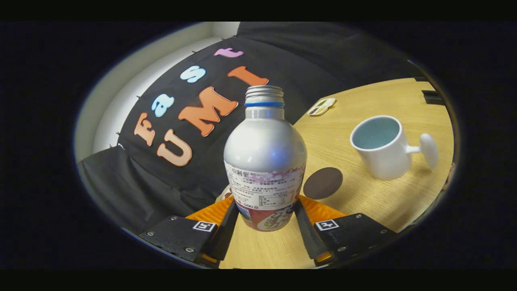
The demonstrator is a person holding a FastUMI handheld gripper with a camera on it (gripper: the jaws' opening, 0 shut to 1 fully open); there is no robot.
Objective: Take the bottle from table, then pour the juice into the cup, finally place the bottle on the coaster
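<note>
A staged recording booth, not a lived-in room: black cloth wall (307,64) pinned over a pale panel (121,105), a bare wooden table (363,202) carrying 1 white cup (381,147), 1 round dark coaster (322,182).

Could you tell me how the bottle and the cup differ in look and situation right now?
The bottle is silvery with a printed label and a narrow threaded neck; the cup is plain white with a wide mouth and a side handle. The bottle sits between the gripper fingers, which press its sides; the cup stands free beyond them. Both are uncapped and open-topped.
</note>
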